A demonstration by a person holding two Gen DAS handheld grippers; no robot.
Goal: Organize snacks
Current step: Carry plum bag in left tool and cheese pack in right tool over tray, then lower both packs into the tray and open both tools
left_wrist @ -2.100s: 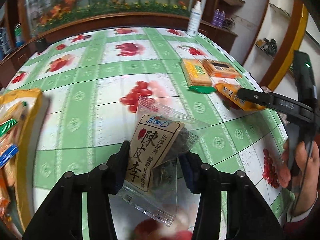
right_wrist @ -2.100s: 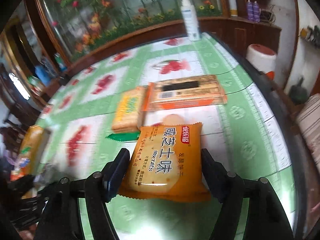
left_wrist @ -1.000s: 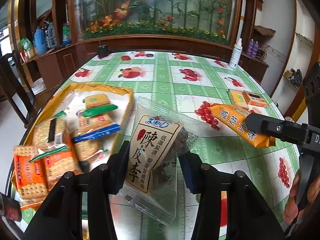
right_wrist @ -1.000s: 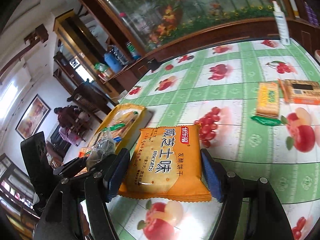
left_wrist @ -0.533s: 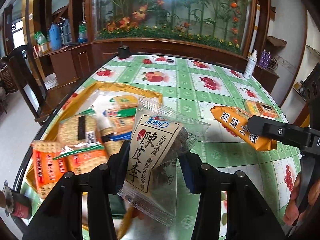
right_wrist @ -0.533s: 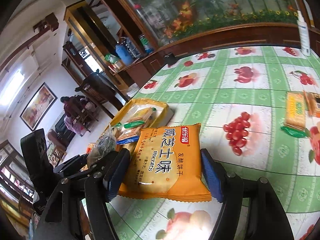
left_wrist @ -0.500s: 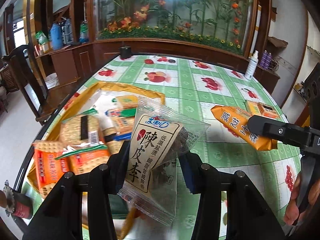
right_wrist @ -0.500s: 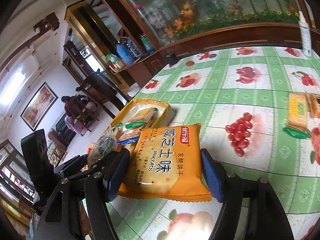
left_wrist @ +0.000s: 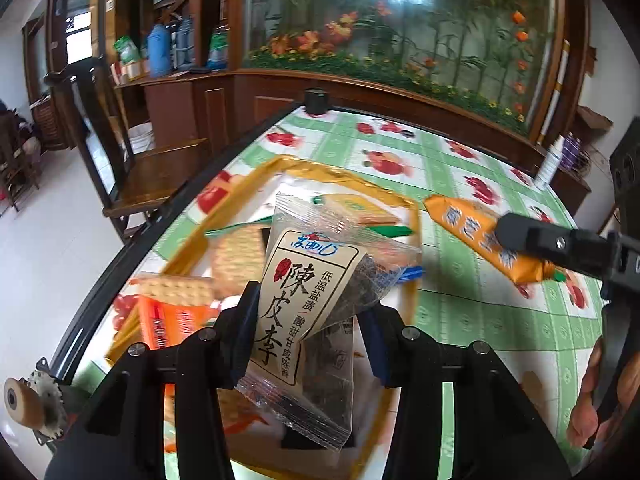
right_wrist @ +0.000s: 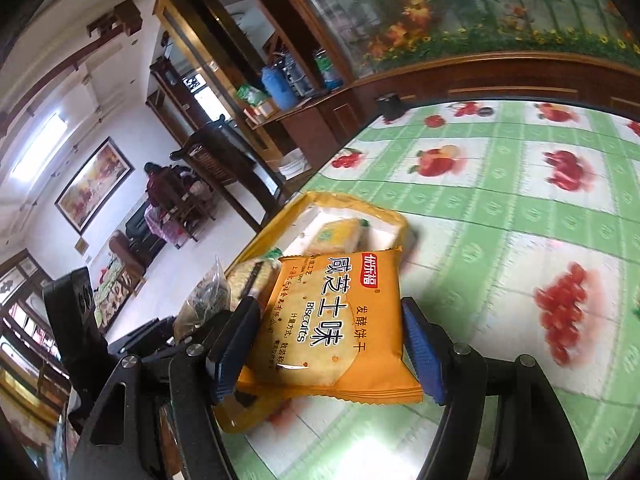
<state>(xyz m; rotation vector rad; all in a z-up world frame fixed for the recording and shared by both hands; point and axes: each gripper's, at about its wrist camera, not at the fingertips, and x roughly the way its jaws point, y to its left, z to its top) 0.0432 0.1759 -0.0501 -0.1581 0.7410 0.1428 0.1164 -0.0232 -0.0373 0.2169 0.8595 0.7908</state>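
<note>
My left gripper is shut on a clear plum snack packet with a beige label, held above the yellow tray of cracker packs. My right gripper is shut on an orange biscuit packet, held over the table beside the tray's near right corner. In the left wrist view that orange biscuit packet shows at the right in the other gripper's black finger. In the right wrist view the plum snack packet shows at the left.
The tray holds several cracker packs. The green fruit-print tablecloth stretches right. A white spray bottle stands at the far right edge. A wooden chair stands left of the table. A hand grips the right tool. People sit in the far room.
Both grippers have swept left across the table with their packets; the tray now lies directly under the plum snack packet and just behind the orange biscuit packet.
</note>
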